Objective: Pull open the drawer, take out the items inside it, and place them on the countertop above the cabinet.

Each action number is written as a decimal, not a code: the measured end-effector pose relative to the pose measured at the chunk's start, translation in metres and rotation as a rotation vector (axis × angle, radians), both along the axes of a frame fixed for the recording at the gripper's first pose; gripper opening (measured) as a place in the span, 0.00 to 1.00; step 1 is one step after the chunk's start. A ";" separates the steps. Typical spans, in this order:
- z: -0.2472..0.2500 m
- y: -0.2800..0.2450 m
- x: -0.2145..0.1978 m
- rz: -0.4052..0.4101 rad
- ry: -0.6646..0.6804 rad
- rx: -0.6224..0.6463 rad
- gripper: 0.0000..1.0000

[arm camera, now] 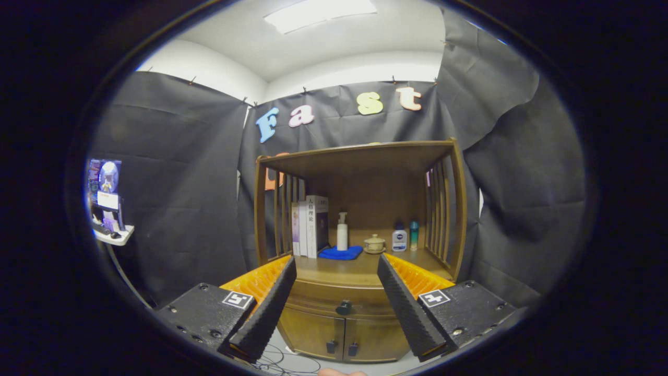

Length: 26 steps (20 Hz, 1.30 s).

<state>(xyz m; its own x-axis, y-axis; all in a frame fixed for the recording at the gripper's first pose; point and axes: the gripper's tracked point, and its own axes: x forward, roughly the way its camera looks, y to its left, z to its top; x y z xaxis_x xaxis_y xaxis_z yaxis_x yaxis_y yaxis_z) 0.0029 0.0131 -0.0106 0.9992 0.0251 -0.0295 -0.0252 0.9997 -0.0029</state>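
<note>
A wooden cabinet [360, 324] stands ahead against the black cloth wall. Its drawer [318, 300] is closed, with a dark round knob [344, 307] on its front. The knob lies between my two fingers, some way beyond them. My gripper [336, 266] is open and holds nothing; its fingers [271, 308] frame the drawer and the countertop [339, 269]. What the drawer holds is hidden.
On the countertop, under a slatted wooden shelf frame [454, 209], stand books [310, 224], a white pump bottle [342, 232], a blue cloth [340, 253], a small lidded pot [374, 244] and two bottles [405, 237]. Two cabinet doors [342, 339] sit below the drawer. Cables [282, 363] lie on the floor.
</note>
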 end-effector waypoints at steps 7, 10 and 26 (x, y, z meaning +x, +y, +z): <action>0.001 -0.001 0.000 -0.003 -0.002 0.006 1.00; 0.001 -0.003 0.002 -0.009 -0.006 0.006 1.00; -0.098 0.018 0.064 -0.060 0.074 -0.066 1.00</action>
<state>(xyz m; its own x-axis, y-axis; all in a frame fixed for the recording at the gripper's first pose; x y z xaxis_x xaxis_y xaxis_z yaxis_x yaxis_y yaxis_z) 0.0664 0.0314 -0.1084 0.9939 -0.0391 -0.1030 0.0321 0.9971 -0.0690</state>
